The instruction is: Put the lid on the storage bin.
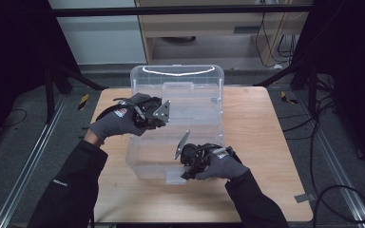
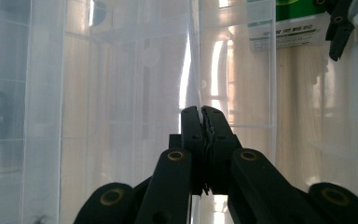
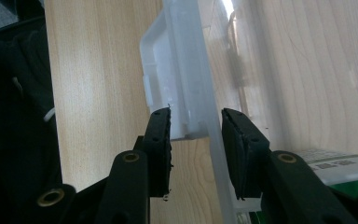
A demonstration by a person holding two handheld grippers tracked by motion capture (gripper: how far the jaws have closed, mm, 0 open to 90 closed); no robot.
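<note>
Left gripper (image 1: 164,113) pinched tight on the clear storage box's (image 1: 176,76) left wall. Box mid-table (image 1: 266,142), open-topped, a green-labelled packet (image 2: 289,32) lying inside. Right gripper (image 3: 196,126) half-wide, straddling the near rim by the white handle (image 3: 168,84), pads apparently just clear.

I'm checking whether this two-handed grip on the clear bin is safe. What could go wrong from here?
1. The left gripper is shut on a thin wall of the clear plastic bin; that smooth edge could slip out or flex.
2. The right gripper straddles the bin's near handle lip, and a gap shows at one pad, so it may not hold if lifted.
3. With grips on different sides, uneven pulling might twist the bin on the wooden table.
</note>
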